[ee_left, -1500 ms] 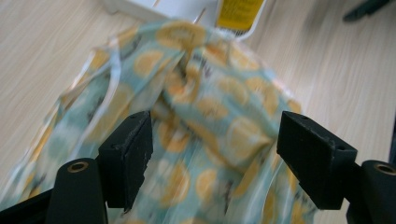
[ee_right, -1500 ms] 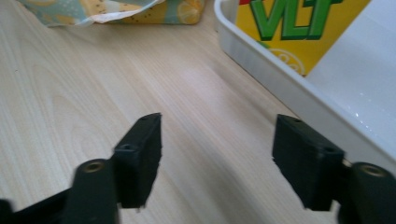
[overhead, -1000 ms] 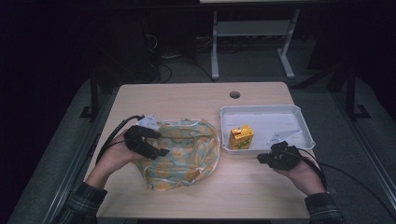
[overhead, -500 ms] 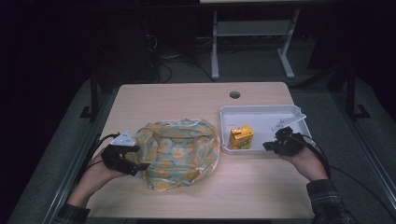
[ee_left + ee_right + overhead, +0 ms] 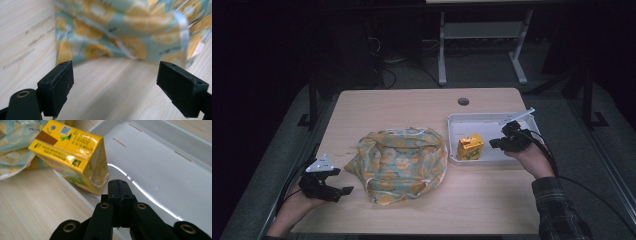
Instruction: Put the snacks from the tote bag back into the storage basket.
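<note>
Now that the left gripper [image 5: 343,190] has let go of the bag [image 5: 399,162] and drawn back toward the near left corner of the table [image 5: 412,105], its jaws have just been opening and stand wide apart with nothing between them, the patterned fabric [image 5: 130,32] lying just ahead of them on the wood. The bag sits slumped in the middle of the table, its mouth turned toward the tray [image 5: 492,122]. The right gripper [image 5: 496,143] has moved in over the tray, jaws pressed together and empty, its tip just beside the yellow carton [image 5: 75,157] that stands at the tray's left end. The carton looks like the next thing to be handled, perhaps nudged or picked up for the bag.
</note>
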A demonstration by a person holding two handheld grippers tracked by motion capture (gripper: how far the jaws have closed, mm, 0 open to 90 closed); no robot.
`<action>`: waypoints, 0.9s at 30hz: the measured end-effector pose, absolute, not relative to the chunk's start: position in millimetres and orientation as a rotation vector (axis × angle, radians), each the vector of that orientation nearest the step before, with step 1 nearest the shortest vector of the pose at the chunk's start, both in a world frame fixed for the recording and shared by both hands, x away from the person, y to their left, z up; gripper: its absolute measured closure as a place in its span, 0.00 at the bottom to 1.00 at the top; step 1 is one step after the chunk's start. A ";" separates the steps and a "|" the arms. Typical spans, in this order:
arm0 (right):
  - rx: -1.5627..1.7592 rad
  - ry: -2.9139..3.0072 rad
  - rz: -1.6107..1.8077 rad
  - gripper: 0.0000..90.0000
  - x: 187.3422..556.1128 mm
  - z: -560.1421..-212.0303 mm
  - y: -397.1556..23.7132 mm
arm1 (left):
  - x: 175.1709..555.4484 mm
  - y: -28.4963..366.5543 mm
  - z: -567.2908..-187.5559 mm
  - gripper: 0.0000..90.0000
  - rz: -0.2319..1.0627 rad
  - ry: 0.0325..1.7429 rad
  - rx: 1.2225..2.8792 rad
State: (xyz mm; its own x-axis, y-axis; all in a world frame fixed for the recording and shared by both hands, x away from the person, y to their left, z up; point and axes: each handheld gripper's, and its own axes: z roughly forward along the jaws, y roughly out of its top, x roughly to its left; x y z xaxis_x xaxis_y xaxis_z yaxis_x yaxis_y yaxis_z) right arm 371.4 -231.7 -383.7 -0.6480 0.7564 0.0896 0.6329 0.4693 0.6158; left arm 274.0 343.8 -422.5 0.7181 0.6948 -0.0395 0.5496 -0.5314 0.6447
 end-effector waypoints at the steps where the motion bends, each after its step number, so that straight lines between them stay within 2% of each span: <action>1: 1.209 2.521 0.919 1.00 373.4 -383.8 -230.3 | 272.9 346.2 -424.3 0.15 0.292 0.948 2.272; 17: 1.200 2.523 0.955 1.00 407.4 -369.0 -205.2 | 272.7 354.3 -432.9 0.15 0.293 0.969 2.281; 27: 1.178 2.544 0.958 1.00 415.5 -358.2 -194.8 | 272.6 352.9 -435.0 0.15 0.280 0.968 2.293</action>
